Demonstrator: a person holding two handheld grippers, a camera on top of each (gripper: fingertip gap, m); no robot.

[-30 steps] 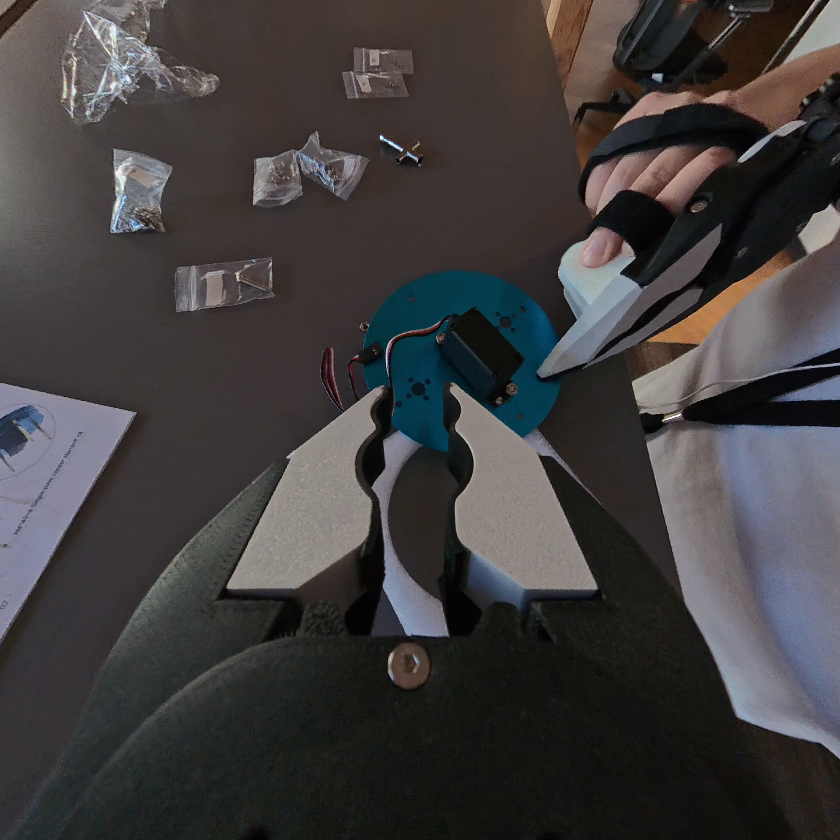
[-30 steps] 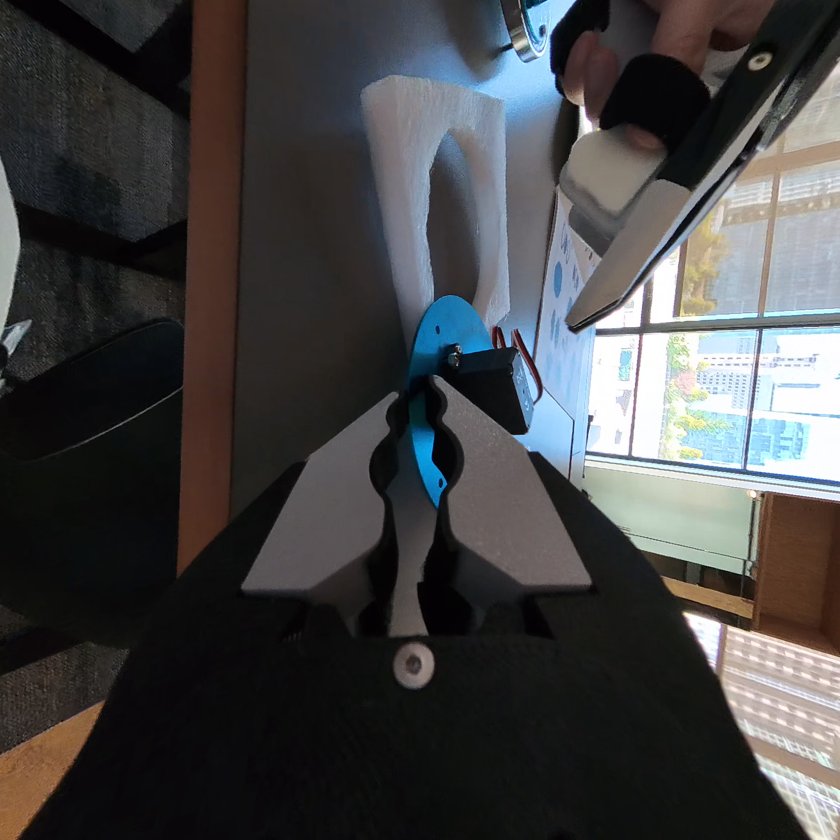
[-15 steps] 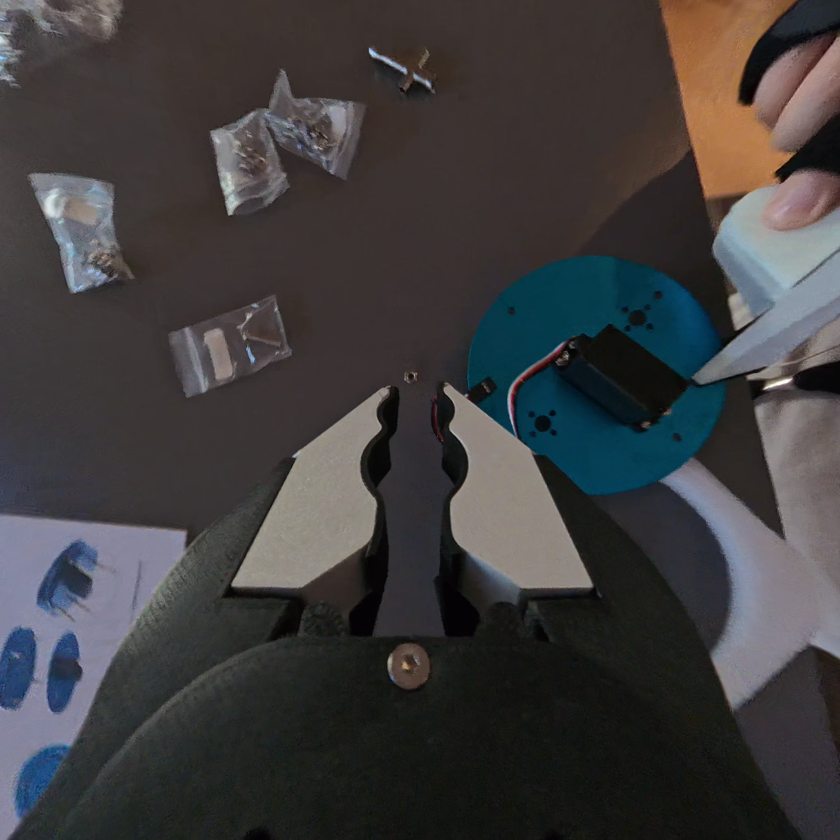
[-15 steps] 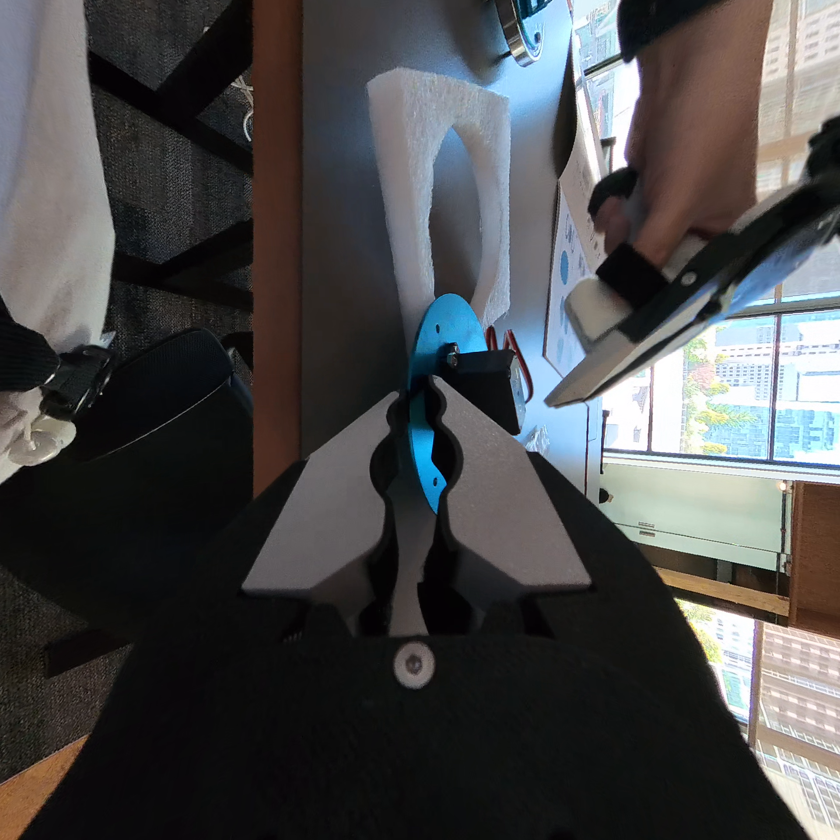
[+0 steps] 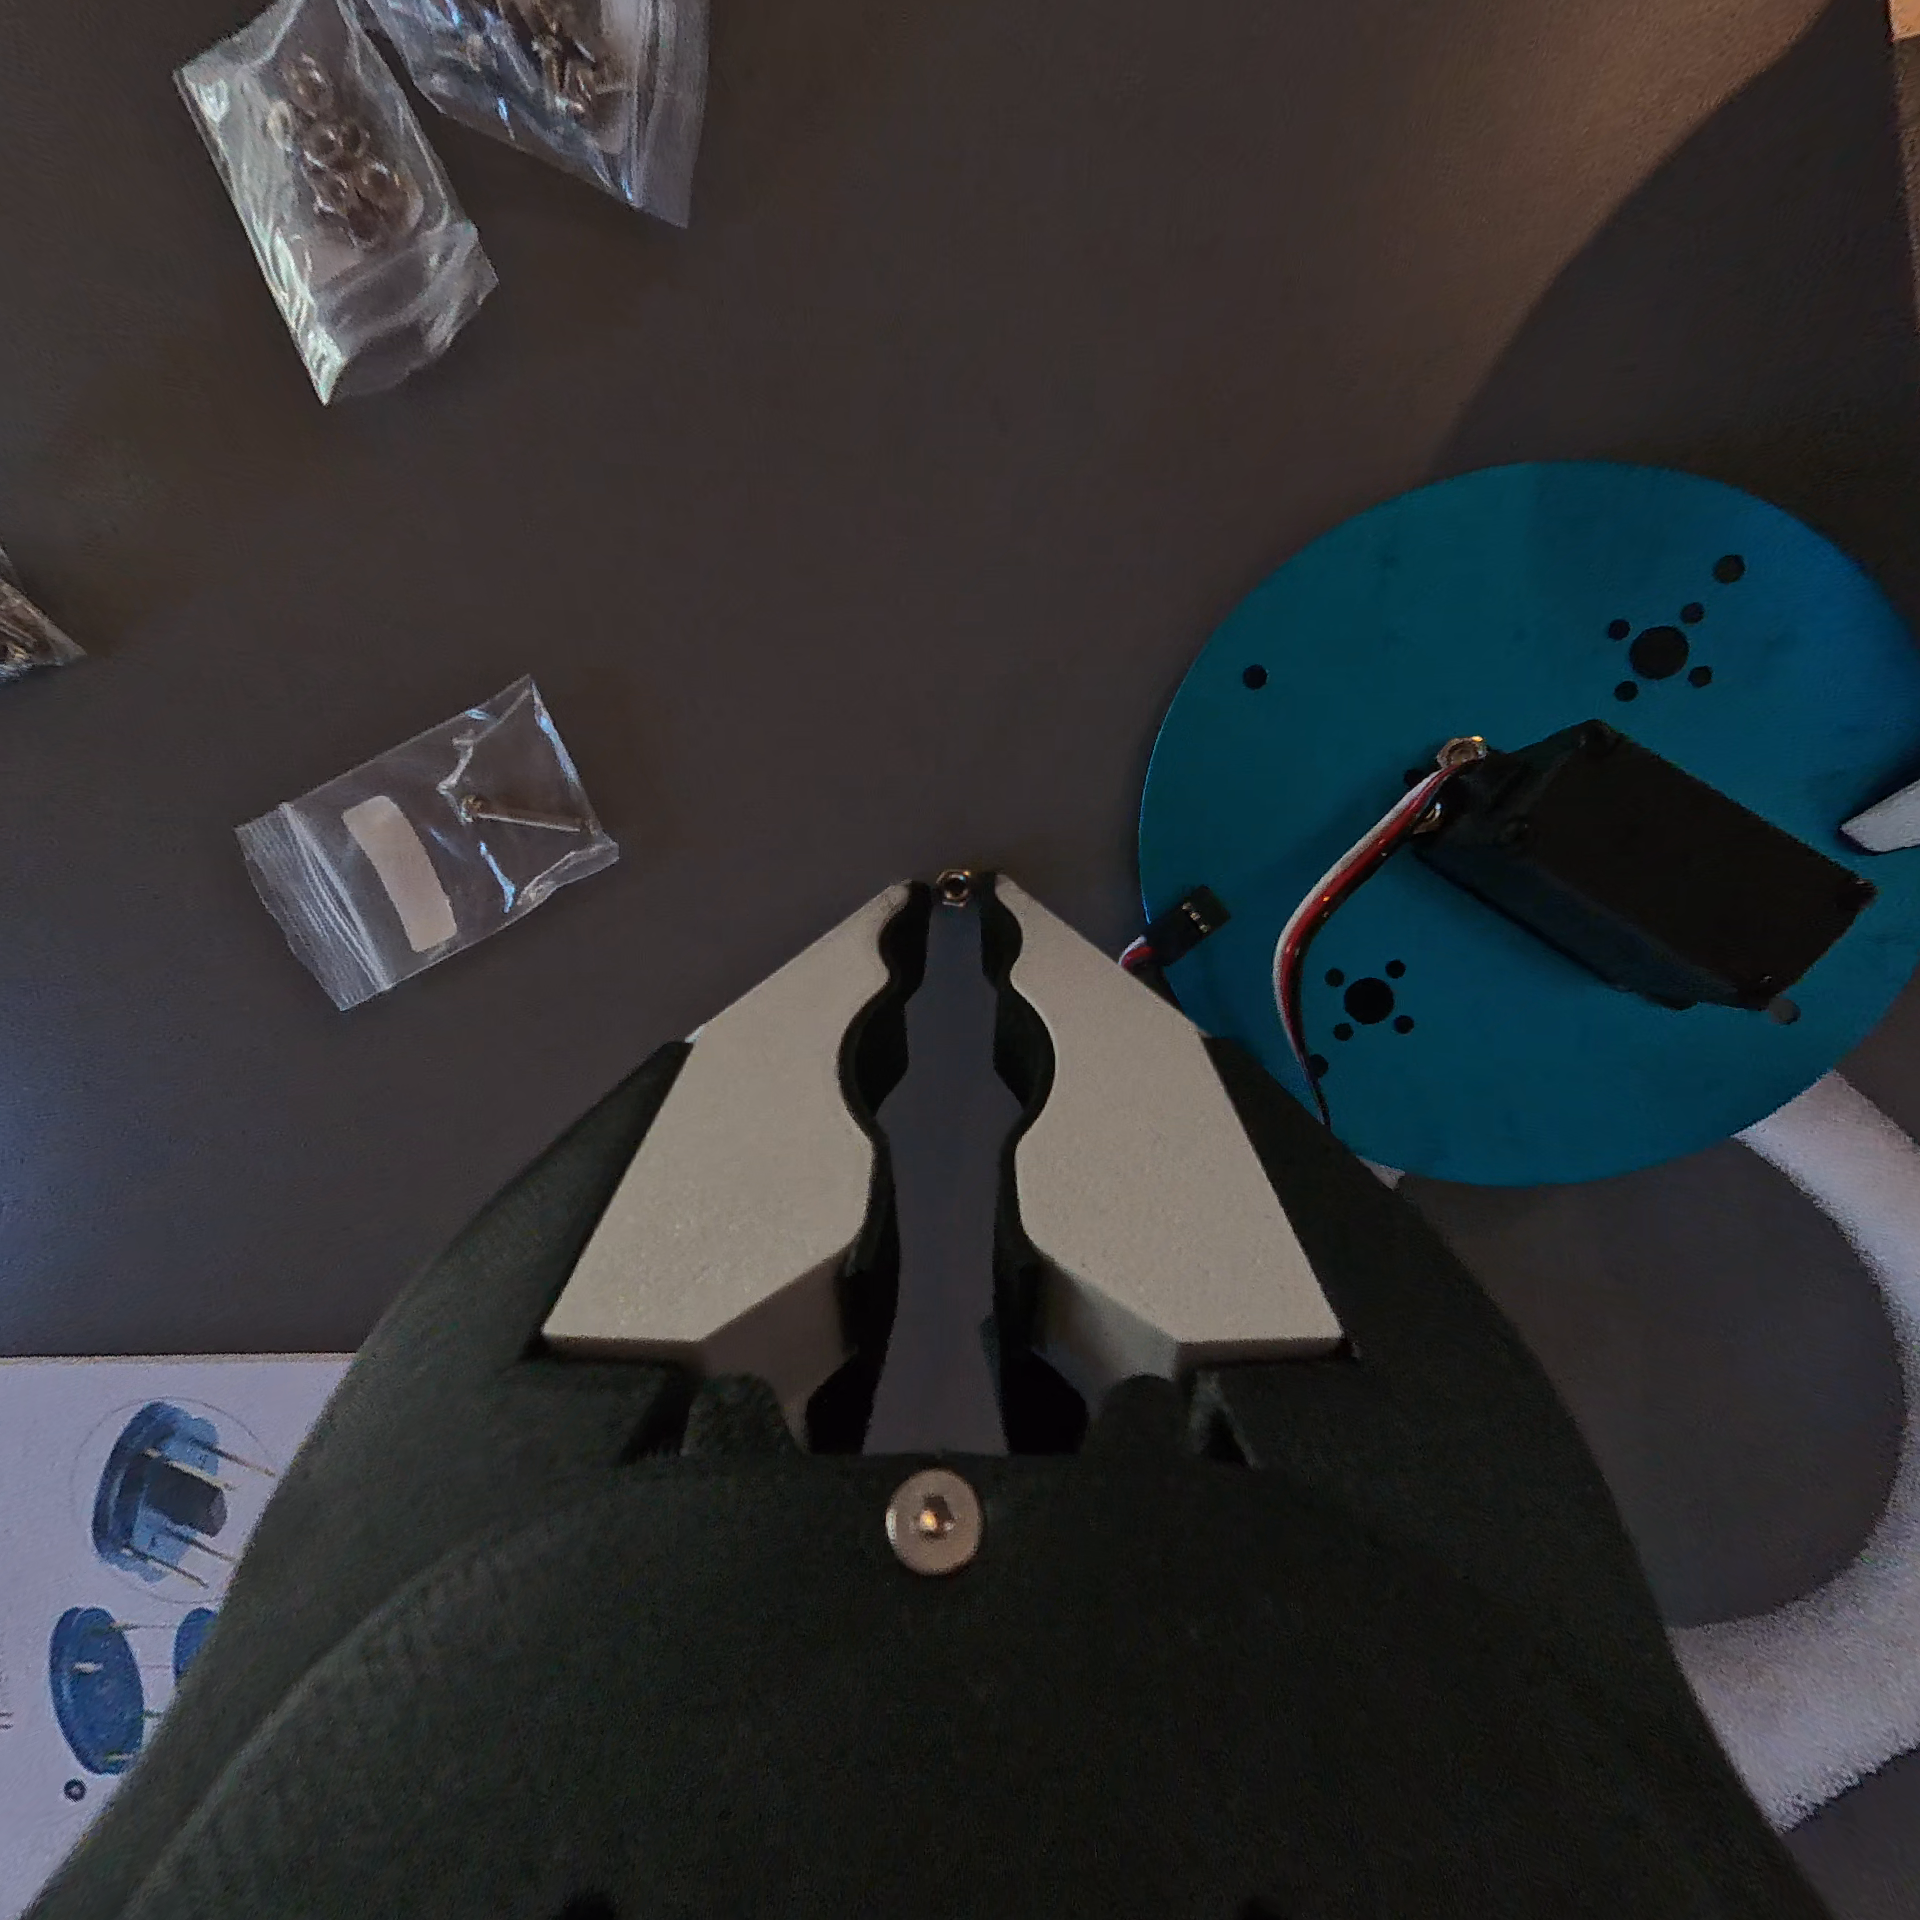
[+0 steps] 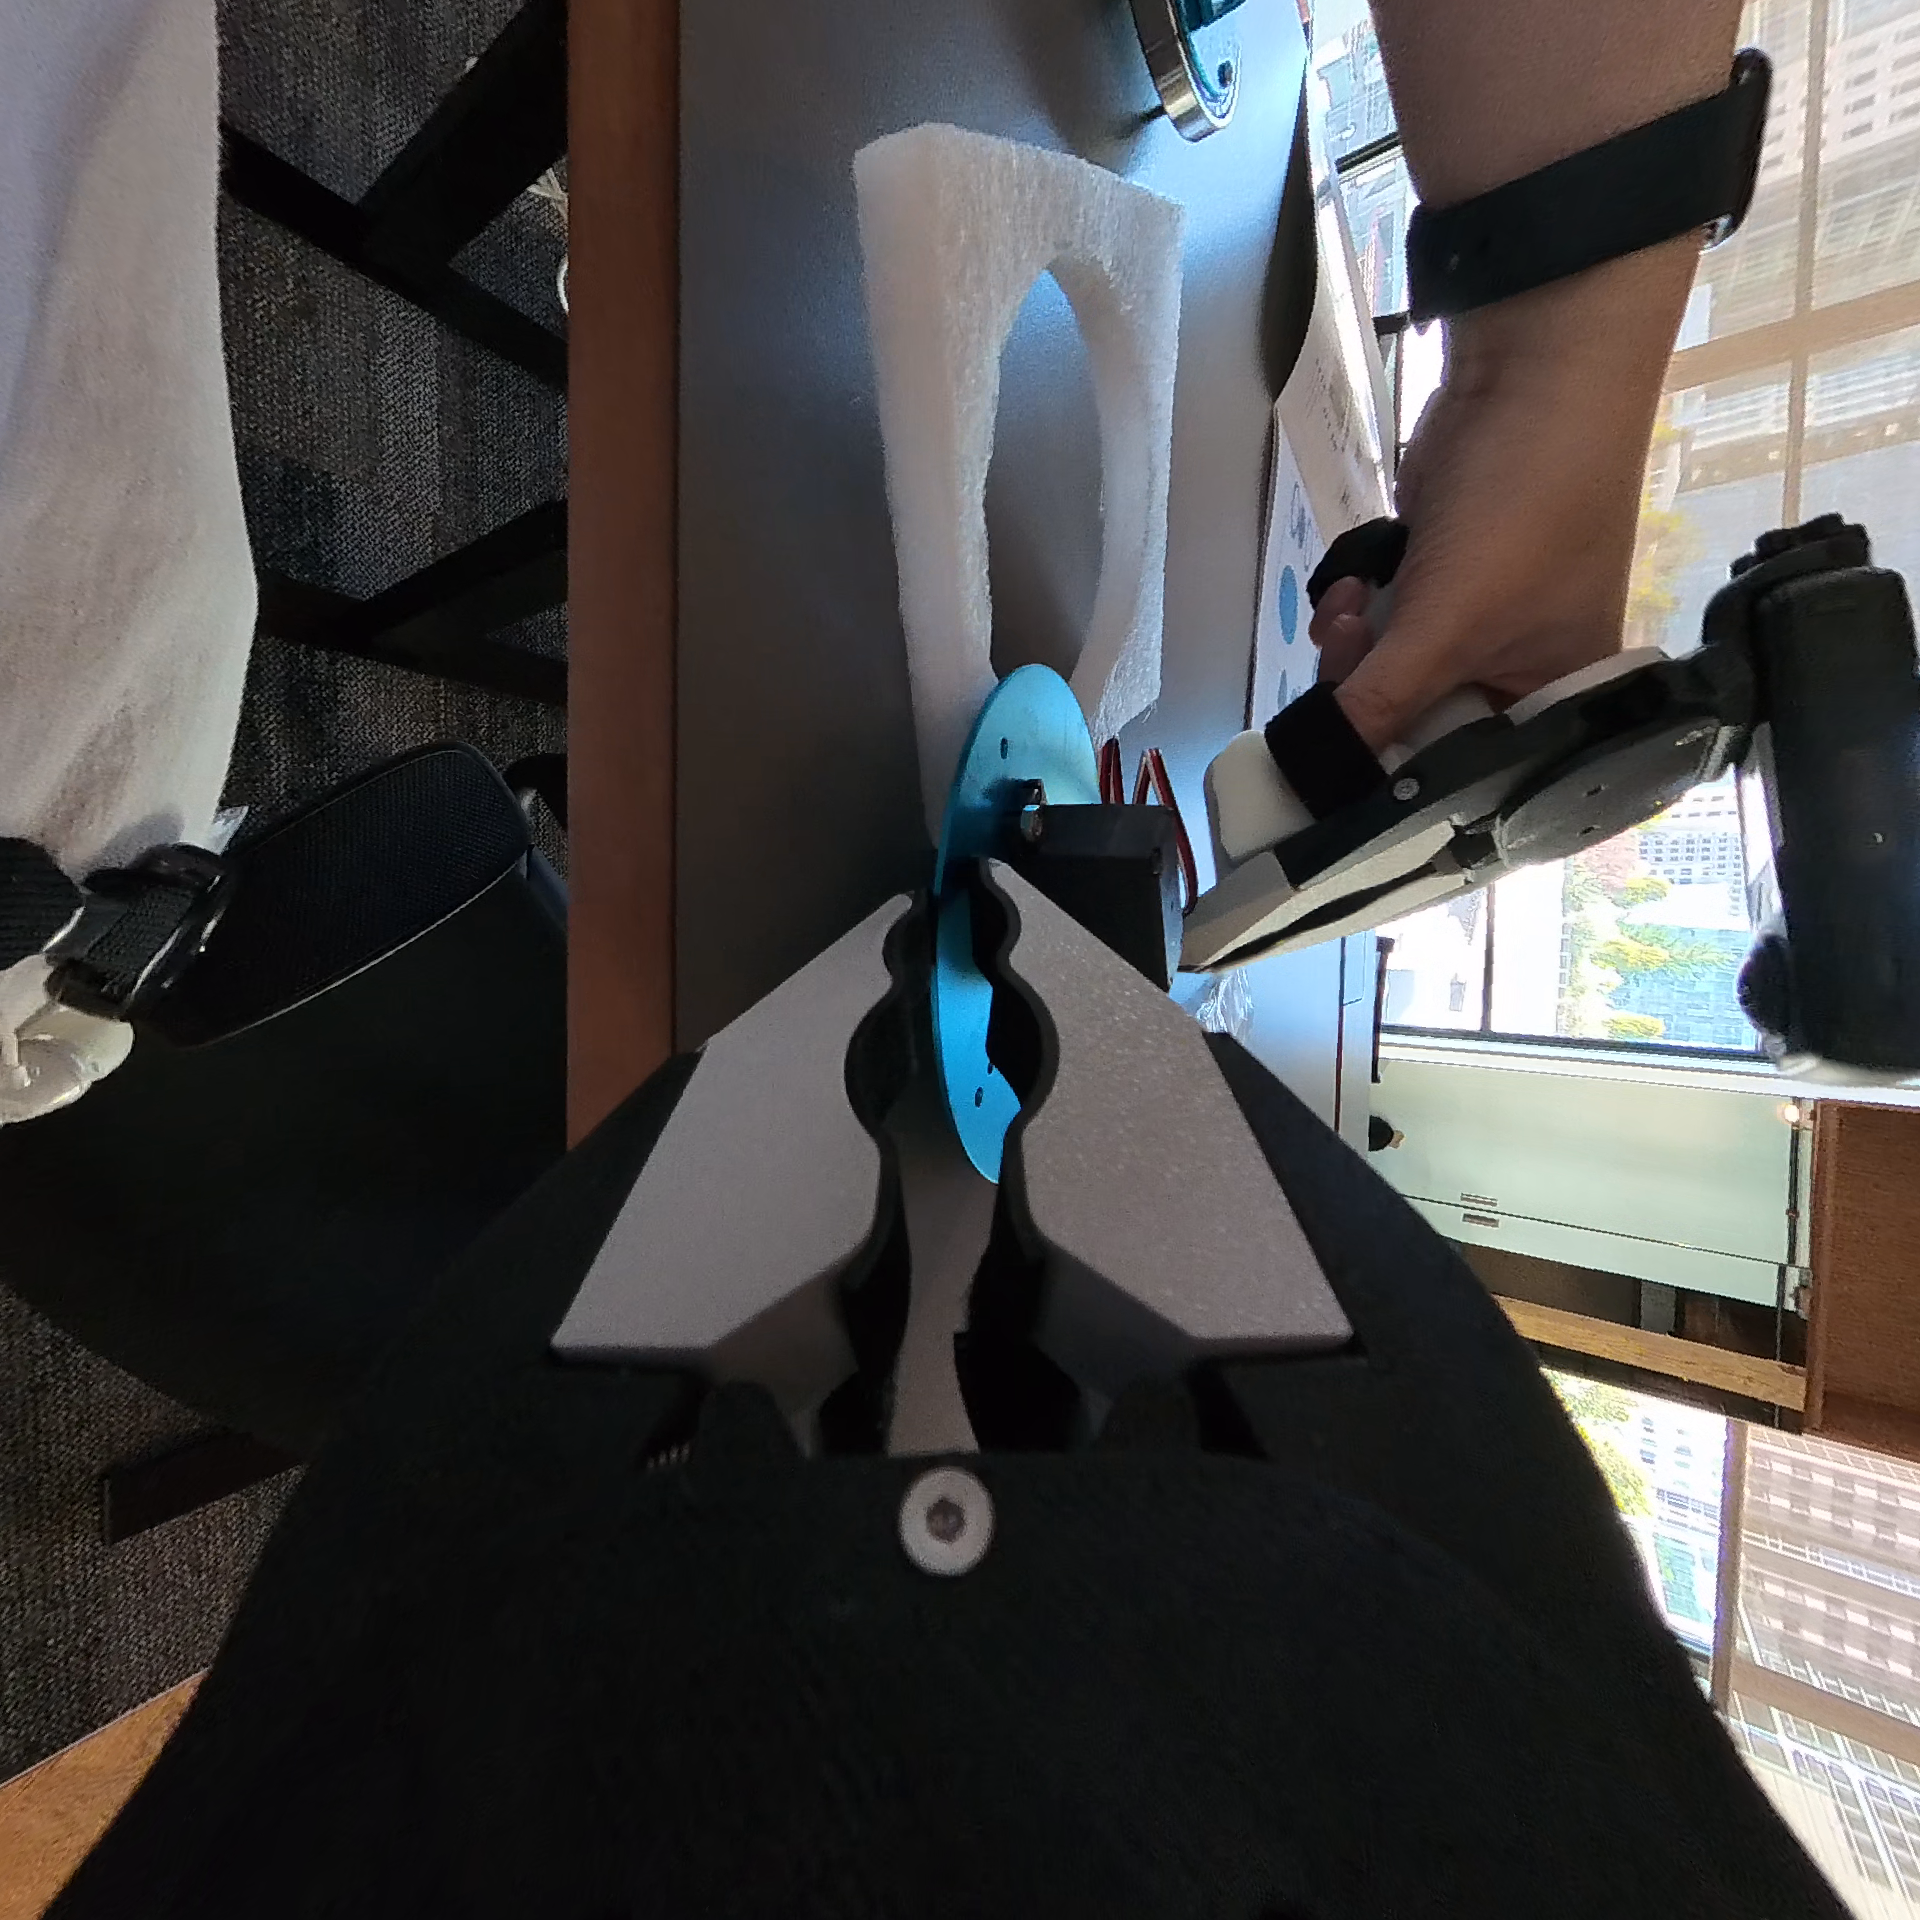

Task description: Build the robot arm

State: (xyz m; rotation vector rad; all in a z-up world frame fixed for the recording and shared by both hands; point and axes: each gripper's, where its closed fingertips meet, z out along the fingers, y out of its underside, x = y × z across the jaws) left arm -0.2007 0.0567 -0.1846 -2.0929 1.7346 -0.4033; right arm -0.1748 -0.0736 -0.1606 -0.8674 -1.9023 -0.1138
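Observation:
In the left wrist view, my left gripper (image 5: 954,891) is low over the dark table, its jaws shut on a small metal nut (image 5: 953,890) at the fingertips. To its right lies a blue round plate (image 5: 1507,644) with a black servo (image 5: 1642,873) screwed on and a red-white-black lead. My right gripper (image 6: 954,894) is shut on that plate's edge (image 6: 1029,727), beside the servo (image 6: 1101,862). One right fingertip (image 5: 1886,831) shows at the plate's right side. The left gripper (image 6: 1195,961), held by a hand (image 6: 1475,623), shows in the right wrist view just past the servo.
Clear bags of small hardware (image 5: 426,842) (image 5: 332,197) lie left and beyond the left gripper. A printed sheet (image 5: 104,1507) is at the near left. A white foam frame (image 5: 1849,1455) (image 6: 935,312) lies under the plate. The table's wooden edge (image 6: 613,520) and a chair (image 6: 343,883) are close. Some 15 cm of space lies between my two pairs of fingers.
My left gripper left the plate's near edge, moved left and down to the small nut, and narrowed its jaws on it. My right gripper kept its hold on the plate.

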